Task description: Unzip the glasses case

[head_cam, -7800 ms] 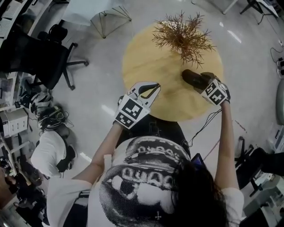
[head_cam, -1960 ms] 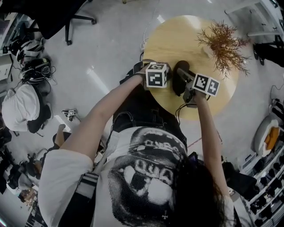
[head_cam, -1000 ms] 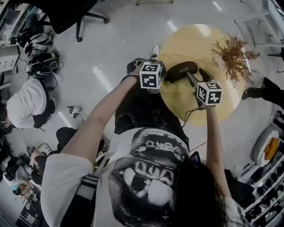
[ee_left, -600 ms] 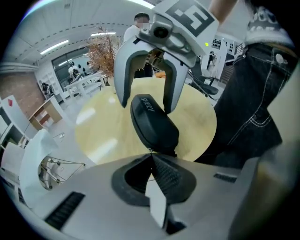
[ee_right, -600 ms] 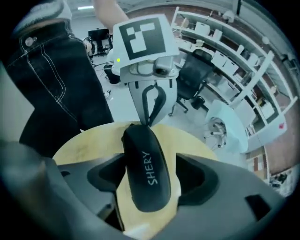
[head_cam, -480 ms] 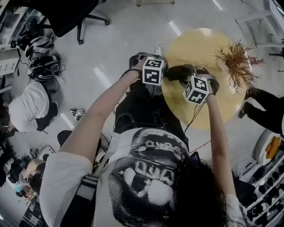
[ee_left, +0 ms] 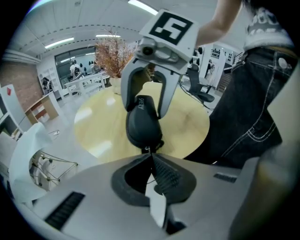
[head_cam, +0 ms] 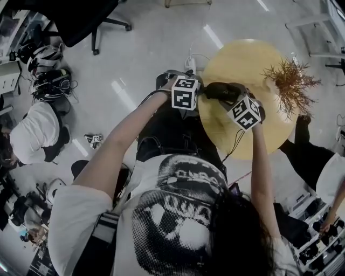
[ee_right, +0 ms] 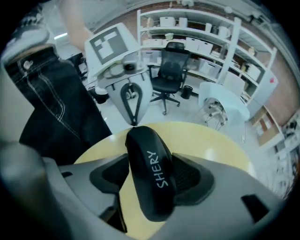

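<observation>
The black glasses case point(head_cam: 218, 90), lettered SHERY point(ee_right: 152, 173), hangs in the air over the near-left rim of the round wooden table point(head_cam: 269, 129). My right gripper point(ee_right: 150, 180) has just been closing its jaws, and its pads now press on the case's two long sides. My left gripper point(ee_left: 150, 154) is shut at the case's near end point(ee_left: 143, 124), pinching the small zipper pull point(ee_left: 148, 150). In the head view the left gripper point(head_cam: 200, 89) and the right gripper point(head_cam: 229, 96) meet at the case, marker cubes facing up. Whether the zipper seam has parted is hidden.
A dried, bushy plant point(head_cam: 291, 81) stands at the table's far right. A black office chair point(head_cam: 81, 16) is at the top left. One person in white point(head_cam: 29, 132) sits low on the left, and another person point(head_cam: 318, 167) stands by the table's right edge. A power strip with cable point(head_cam: 190, 63) lies on the floor.
The right gripper has rolled over about a second, turning the case from lying across the view to pointing at the left gripper. The two grippers stayed joined at the case. The person at the right came nearer.
</observation>
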